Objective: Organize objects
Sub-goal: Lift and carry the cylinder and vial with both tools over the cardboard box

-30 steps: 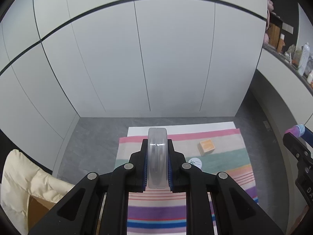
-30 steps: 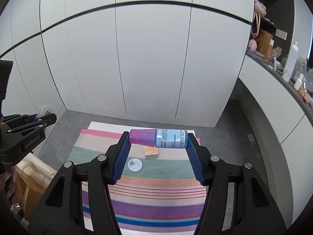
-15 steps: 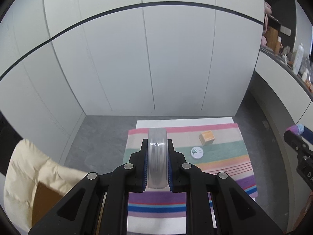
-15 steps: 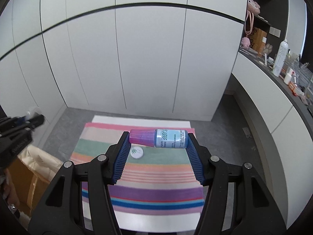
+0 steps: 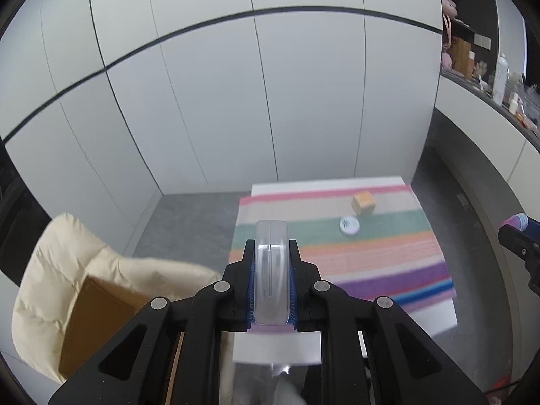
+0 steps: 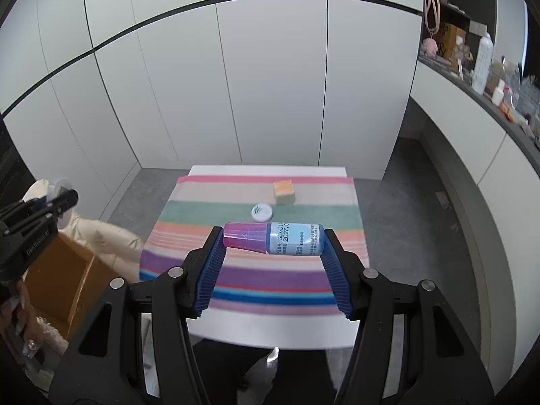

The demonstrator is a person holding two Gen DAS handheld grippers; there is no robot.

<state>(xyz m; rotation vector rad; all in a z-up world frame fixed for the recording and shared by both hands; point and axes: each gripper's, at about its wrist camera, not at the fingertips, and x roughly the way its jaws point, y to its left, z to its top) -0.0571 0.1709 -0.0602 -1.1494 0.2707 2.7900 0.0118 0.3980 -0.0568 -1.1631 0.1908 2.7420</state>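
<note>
My left gripper [image 5: 271, 260] is shut on a clear round disc-shaped case [image 5: 271, 270], held on edge high above the table's left side. My right gripper [image 6: 274, 238] is shut on a small blue bottle with a pink cap [image 6: 275, 238], held sideways above the striped cloth [image 6: 256, 263]. An orange cube [image 6: 284, 192] and a white round lid with a green mark [image 6: 262, 211] lie on the cloth's far part; both also show in the left wrist view, the cube [image 5: 363, 203] and the lid [image 5: 349, 225].
A brown cardboard box [image 5: 98, 317] lined with a cream padded jacket [image 5: 67, 253] stands on the floor left of the table; it also shows in the right wrist view [image 6: 64, 280]. White cabinet doors stand behind. A cluttered counter [image 6: 489, 77] runs along the right.
Both grippers have pulled back and risen, so the table looks smaller and farther. The left gripper has swung left, bringing the box and jacket more into view. Both grips are unchanged.
</note>
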